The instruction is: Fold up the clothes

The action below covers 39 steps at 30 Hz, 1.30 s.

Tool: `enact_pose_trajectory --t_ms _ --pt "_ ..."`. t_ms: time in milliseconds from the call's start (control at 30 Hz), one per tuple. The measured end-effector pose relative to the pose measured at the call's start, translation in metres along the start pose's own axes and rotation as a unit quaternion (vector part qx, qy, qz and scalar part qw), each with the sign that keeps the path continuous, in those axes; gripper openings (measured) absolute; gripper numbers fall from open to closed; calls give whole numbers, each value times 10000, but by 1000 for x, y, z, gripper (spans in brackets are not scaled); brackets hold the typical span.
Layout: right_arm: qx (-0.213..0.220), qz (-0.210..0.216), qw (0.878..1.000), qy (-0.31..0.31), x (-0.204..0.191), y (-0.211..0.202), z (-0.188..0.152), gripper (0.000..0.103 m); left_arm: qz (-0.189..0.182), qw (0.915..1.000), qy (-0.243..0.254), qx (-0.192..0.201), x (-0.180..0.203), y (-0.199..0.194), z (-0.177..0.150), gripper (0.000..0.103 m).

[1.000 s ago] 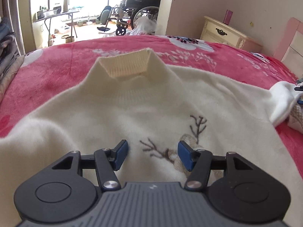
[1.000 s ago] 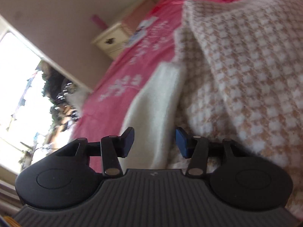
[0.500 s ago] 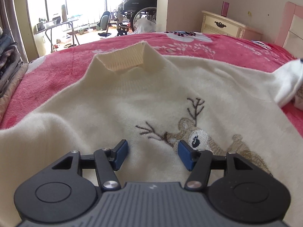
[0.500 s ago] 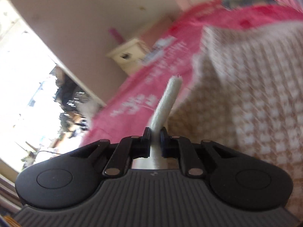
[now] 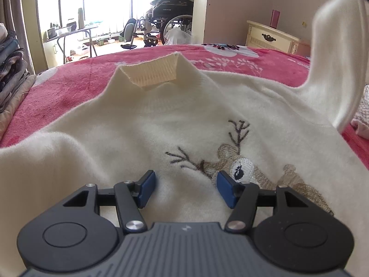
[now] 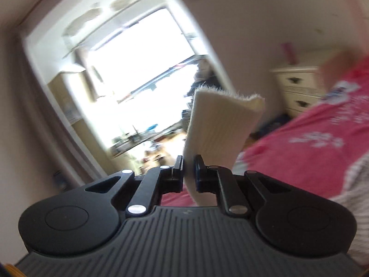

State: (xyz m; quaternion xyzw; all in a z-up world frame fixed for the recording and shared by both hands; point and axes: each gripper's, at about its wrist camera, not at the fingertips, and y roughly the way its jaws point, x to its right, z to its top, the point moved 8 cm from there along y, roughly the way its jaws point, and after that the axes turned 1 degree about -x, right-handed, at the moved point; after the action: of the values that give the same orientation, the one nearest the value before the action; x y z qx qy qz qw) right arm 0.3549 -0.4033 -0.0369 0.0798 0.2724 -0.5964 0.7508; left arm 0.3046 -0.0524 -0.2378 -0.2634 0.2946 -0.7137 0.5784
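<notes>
A cream sweater (image 5: 143, 124) with an embroidered reindeer (image 5: 239, 170) lies face up on the red floral blanket (image 5: 69, 80), collar (image 5: 152, 73) pointing away. My left gripper (image 5: 183, 191) hovers open just above the chest, nothing between its blue pads. The sweater's right sleeve (image 5: 339, 53) rises off the bed at the upper right of the left wrist view. In the right wrist view my right gripper (image 6: 189, 175) is shut on the ribbed cuff (image 6: 221, 129) of that sleeve, held up in the air and tilted.
A cream nightstand (image 5: 272, 37) stands against the wall beyond the bed. A stack of folded clothes (image 5: 11, 69) sits at the left edge. A checked knit garment (image 5: 364, 106) lies at the right. A wheelchair (image 5: 170, 20) and a table stand near the window.
My right gripper shut on the sleeve cuff and lifted it high off the bed, swinging toward the window. My left gripper drew back a little along the sweater, still open.
</notes>
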Motion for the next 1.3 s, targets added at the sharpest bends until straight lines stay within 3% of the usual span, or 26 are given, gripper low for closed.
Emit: enact_pose_trajectory --t_ms 100,167,300,367,433,533,600,667,733,833,900,967,1000,1033,1067,1200,1300 --pt "-203 452 9984 -257 -43 8 -17 8 -20 10000 -65 -56 -5 -4 1 60" --pt "-358 762 9952 -490 -71 12 -34 8 -41 9991 -410 -121 -19 -14 3 60" --pt "-974 1181 9798 -1289 -130 15 -111 11 -9 9926 -1201 -153 -66 -59 -5 60" --pt "-1462 1340 9668 -1611 -151 17 -162 17 104 9912 -1304 -187 -88 -85 -16 60" --pt "-2439 1473 9421 -1766 -153 25 -229 33 166 9901 -1373 -243 -103 -106 -28 60" --pt "-3471 1542 9112 -1597 -154 11 -296 33 168 9882 -1488 -315 -115 -126 -43 60" --pt "-3789 1589 9071 -919 -148 -7 -302 34 142 9884 -1478 -325 -116 -131 -48 60" --pt "-3952 1635 9039 -20 -140 -26 -293 43 61 9891 -1431 -331 -113 -132 -48 60" --pt "-4083 1668 8932 879 -131 -45 -283 43 -107 9890 -1443 -316 -109 -129 -44 61" --pt "-4184 1688 8636 2250 -119 -74 -266 45 -370 9873 -1511 -321 -101 -117 -39 61" --pt "-4038 1731 8351 3309 -110 -98 -259 48 -529 9849 -1602 -389 -94 -108 -39 61" --pt "-3964 1672 8107 3971 -102 -121 -265 52 -657 9814 -1737 -491 -89 -97 -38 61" --pt "-3944 1602 8040 4152 -98 -132 -268 52 -708 9793 -1815 -557 -87 -90 -37 61" --pt "-3930 1489 8076 4136 -93 -138 -271 52 -745 9769 -1900 -637 -85 -83 -37 61" --pt "-3868 1308 8191 4028 -85 -140 -272 52 -764 9746 -1985 -703 -84 -76 -36 61" --pt "-3083 490 8842 3475 -34 -122 -251 53 -608 9688 -2284 -745 -86 -53 -32 57" --pt "-2326 30 9252 2998 3 -104 -225 53 -443 9682 -2354 -717 -86 -40 -26 47"
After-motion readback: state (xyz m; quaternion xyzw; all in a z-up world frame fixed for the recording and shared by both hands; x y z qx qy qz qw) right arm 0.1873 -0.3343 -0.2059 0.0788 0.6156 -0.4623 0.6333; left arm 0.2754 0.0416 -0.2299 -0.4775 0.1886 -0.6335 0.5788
